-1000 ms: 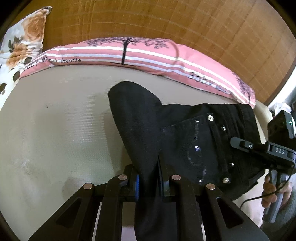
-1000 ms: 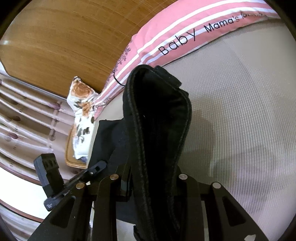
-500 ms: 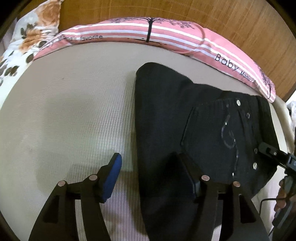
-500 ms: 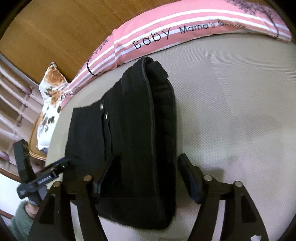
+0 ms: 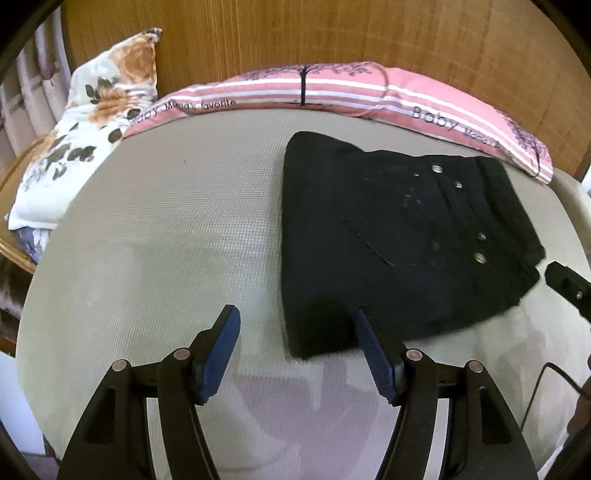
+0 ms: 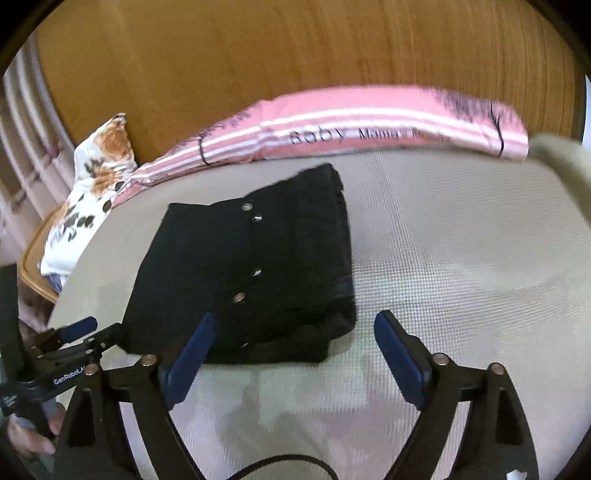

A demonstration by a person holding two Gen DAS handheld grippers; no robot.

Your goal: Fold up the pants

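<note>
The pants [image 5: 399, 240] lie folded into a compact black stack on the beige mat [image 5: 166, 229], flat and unsupported by either gripper. All places below are given relative to the pants. The waistband with its metal rivets lies on the right part of the stack in the left wrist view; the rounded fold edge lies on the left. Behind the pants, along the far edge of the mat, lies the pink striped pillow [image 5: 332, 92], close to the stack's far corner but whether they touch cannot be told. Well to the left of the pants lies the floral pillow [image 5: 85, 122], against the wooden wall [image 5: 332, 33] that rises behind both pillows. The left gripper [image 5: 295, 332] stands at the near left corner of the pants; its jaws are opening, the blue pads apart, with the corner of the stack seen between them and no pad pressing on the cloth. The right gripper [image 6: 291, 336] stands at the near right corner of the pants; its jaws are opening wide, the pads clear of the cloth, the left pad in front of the stack's near edge and the right pad over bare mat. A hand [image 6: 29, 432] holding the left gripper's handle shows at the lower left of the right wrist view.
</note>
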